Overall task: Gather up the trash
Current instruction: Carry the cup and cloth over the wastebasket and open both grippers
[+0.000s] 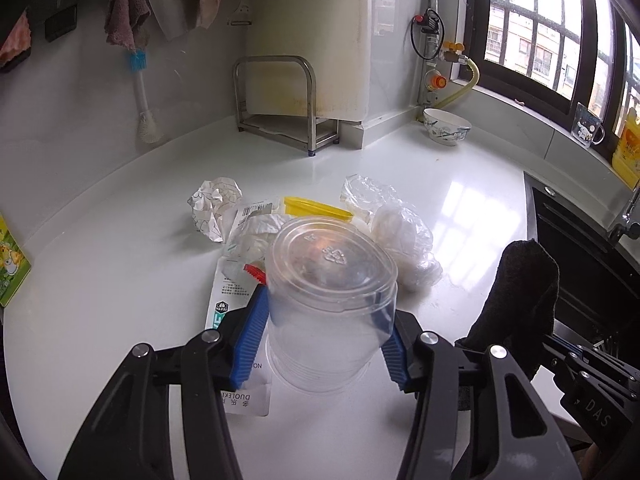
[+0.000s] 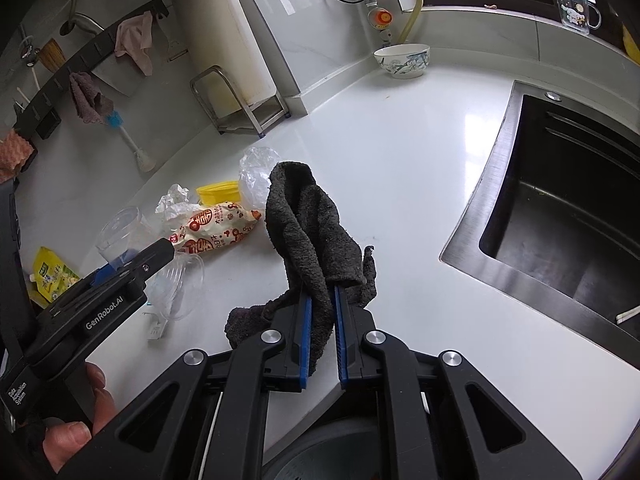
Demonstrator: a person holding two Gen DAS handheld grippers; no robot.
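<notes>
Clear plastic cup [image 1: 332, 304], inverted with its base toward the lens, sits between the blue ribbed fingers [image 1: 250, 336] of the left gripper [image 1: 320, 340]; the pads press on its wall from both sides at roughly half spread, and the wall bows slightly at the right pad, so I read this as a firm clamp. Whether the cup rim is clear of the white counter [image 1: 120, 240] I cannot tell. Beyond the cup, at 12 o'clock in the left wrist view, the rest of the litter lies in one loose heap: a crumpled white paper ball [image 1: 214, 206] at 11, a yellow plastic lid [image 1: 316, 208] at 12, crinkled clear plastic film [image 1: 400, 236] at 1, and a flat white printed sachet [image 1: 230, 292] partly under the left finger. The right wrist view adds a red-and-cream snack bag [image 2: 216, 228] and a second clear cup [image 2: 176, 288] lying on its side. Judgement: collection is early; one piece is in hand, about six remain on the counter, and no bin is clearly identifiable. The right gripper [image 2: 322, 320] has its fingers drawn nearly together, pinching a dark grey terry cloth [image 2: 316, 236] that stands up above them. Black sink [image 2: 560, 200] at 3 o'clock, well apart from the heap.
</notes>
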